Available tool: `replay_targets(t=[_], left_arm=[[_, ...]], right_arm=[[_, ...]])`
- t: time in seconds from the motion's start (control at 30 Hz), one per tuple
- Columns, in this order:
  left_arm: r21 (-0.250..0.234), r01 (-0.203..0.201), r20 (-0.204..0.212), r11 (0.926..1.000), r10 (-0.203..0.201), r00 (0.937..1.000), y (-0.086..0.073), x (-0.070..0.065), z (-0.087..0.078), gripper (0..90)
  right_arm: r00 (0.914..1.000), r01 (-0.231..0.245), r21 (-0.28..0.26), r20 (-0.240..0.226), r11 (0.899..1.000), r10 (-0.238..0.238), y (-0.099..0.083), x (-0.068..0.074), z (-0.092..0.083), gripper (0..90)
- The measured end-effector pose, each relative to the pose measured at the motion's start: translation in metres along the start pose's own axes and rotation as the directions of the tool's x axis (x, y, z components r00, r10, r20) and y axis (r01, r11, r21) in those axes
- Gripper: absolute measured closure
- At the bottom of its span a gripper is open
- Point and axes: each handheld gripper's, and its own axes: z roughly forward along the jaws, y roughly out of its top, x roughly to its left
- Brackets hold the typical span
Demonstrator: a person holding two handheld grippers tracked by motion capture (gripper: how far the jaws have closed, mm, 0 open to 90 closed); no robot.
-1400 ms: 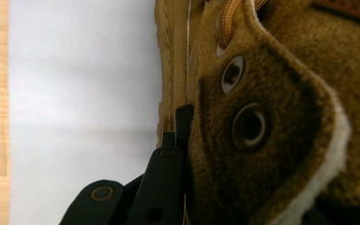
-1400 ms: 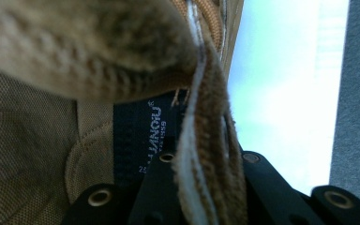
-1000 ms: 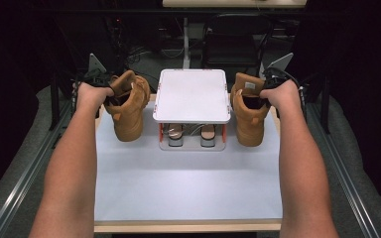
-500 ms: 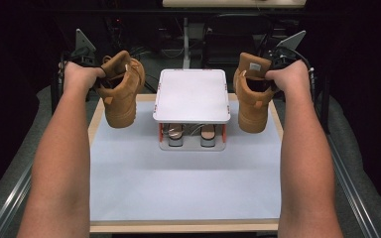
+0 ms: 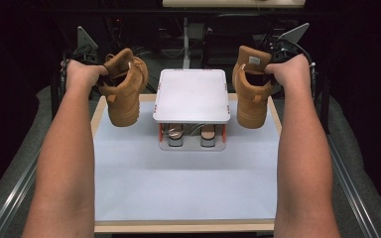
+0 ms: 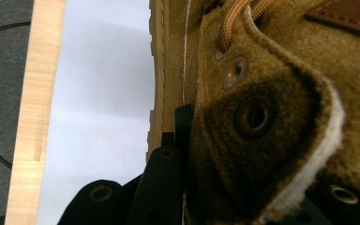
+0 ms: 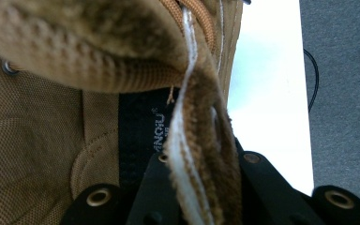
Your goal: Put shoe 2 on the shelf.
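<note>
Two tan suede lace-up boots hang in the air on either side of a white shoe rack [image 5: 191, 96]. The left boot [image 5: 124, 91] is gripped at its collar by my left gripper [image 5: 108, 74], toe pointing down. In the left gripper view the black jaws of my left gripper [image 6: 243, 154] clamp the boot's collar flap [image 6: 262, 131], one jaw outside it and the other mostly hidden behind it. My right gripper [image 5: 267, 69] is shut on the collar of the right boot [image 5: 250, 89]. Seen from the right gripper [image 7: 201, 173], its jaws pinch the collar's edge [image 7: 194, 140].
The rack stands at the back middle of a white mat [image 5: 188, 188] on a wooden board. Under its top shelf sits a pair of shoes [image 5: 174, 134]. Dark frames and cables lie behind the table. Grey carpet flanks the board on both sides.
Both hands have risen and moved slightly outward, lifting the two boots off the mat beside the rack. Each gripper has kept its hold on a boot collar.
</note>
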Motion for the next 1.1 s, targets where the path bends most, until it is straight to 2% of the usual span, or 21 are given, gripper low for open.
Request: replay_targets(t=[0.1, 0.17, 0.23, 0.37, 0.43, 0.73, 0.87, 1.1], left_arm=[[0.001, 0.001, 0.012, 1.0000, -0.001, 0.9999, 0.000, -0.007, 0.002, 84.9], [0.002, -0.020, 0.012, 0.9998, 0.020, 0.9997, 0.000, -0.012, 0.001, 84.9], [0.000, -0.022, 0.015, 0.9998, 0.022, 0.9996, -0.001, -0.019, 0.001, 84.9], [0.000, -0.035, 0.039, 0.9994, 0.035, 0.9986, -0.001, -0.030, 0.002, 84.8], [0.003, -0.054, 0.052, 0.9985, 0.054, 0.9972, -0.002, -0.036, 0.002, 84.7], [0.001, -0.081, 0.062, 0.9967, 0.081, 0.9948, -0.006, -0.063, 0.008, 84.6], [-0.007, -0.090, 0.071, 0.9959, 0.091, 0.9933, -0.008, -0.073, 0.010, 84.6], [-0.022, -0.076, 0.080, 0.9969, 0.078, 0.9938, -0.010, -0.086, 0.015, 84.5]], right_arm=[[1.0000, -0.002, -0.001, -0.001, 1.000, 0.002, 0.000, 0.004, 0.000, 85.4], [1.0000, 0.002, -0.004, -0.002, 1.000, -0.002, 0.000, 0.007, 0.000, 85.3], [1.0000, 0.004, -0.006, -0.002, 1.000, -0.004, 0.000, 0.011, 0.000, 85.3], [0.9998, 0.016, -0.010, -0.015, 1.000, -0.016, -0.001, 0.023, -0.002, 85.2], [0.9996, 0.022, -0.009, -0.019, 1.000, -0.022, -0.002, 0.029, -0.003, 85.1], [0.9985, 0.043, -0.021, -0.034, 0.999, -0.044, -0.003, 0.055, -0.005, 84.9], [0.9982, 0.045, -0.030, -0.039, 0.999, -0.046, -0.004, 0.064, -0.001, 84.9], [0.9972, 0.050, -0.025, -0.055, 0.998, -0.051, -0.003, 0.076, 0.009, 84.8]])
